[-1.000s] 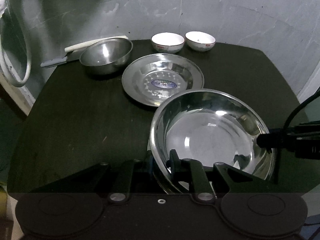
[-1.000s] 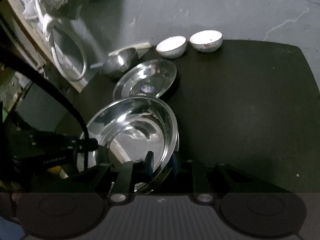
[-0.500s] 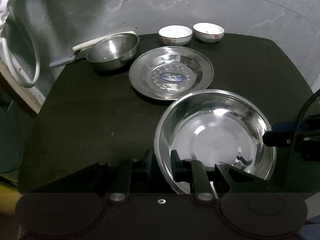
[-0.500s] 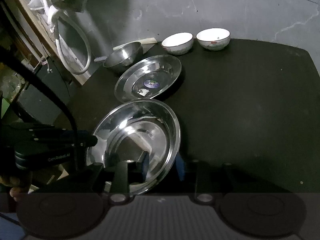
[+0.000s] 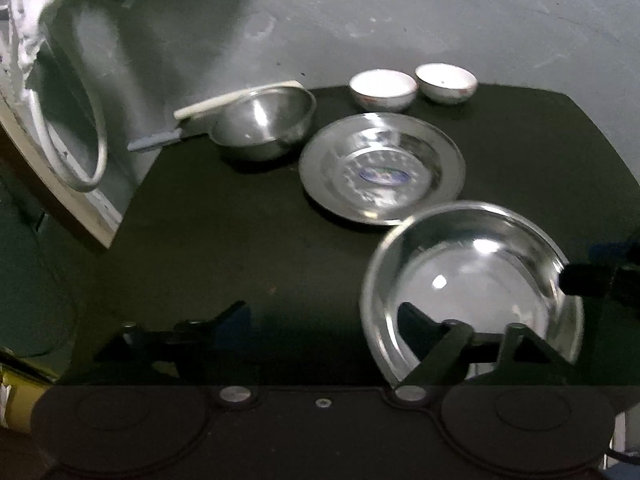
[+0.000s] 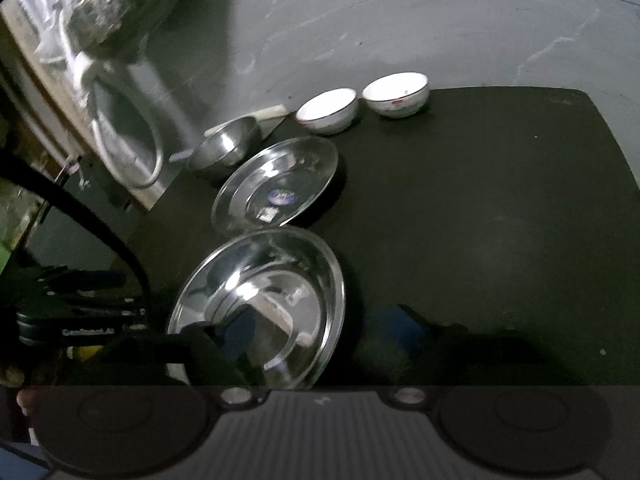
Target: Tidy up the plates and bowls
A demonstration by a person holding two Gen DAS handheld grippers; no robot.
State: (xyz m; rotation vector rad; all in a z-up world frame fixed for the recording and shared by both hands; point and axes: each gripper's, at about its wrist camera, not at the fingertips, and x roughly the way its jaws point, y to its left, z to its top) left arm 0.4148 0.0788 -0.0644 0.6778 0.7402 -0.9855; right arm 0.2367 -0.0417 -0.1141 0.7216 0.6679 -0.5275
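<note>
Presently, little of the sorting appears done. On the dark bench (image 5: 224, 240) the pieces lie spread out singly: two white ceramic bowls (image 5: 383, 89) side by side at the far edge, a small steel bowl (image 5: 262, 124) to their left, a flat steel plate (image 5: 382, 168) in the middle, and a large steel basin (image 5: 472, 292) nearest, its rim just beside the plate. Nothing is stacked.

Left gripper (image 5: 324, 320): jaws wide apart, one finger over the basin, gripping nothing. Right gripper (image 6: 316, 332): jaws apart, straddling the basin's rim; motion blur leaves contact uncertain.

Remaining, in my judgement: nest the bowls and group the steelware.
</note>
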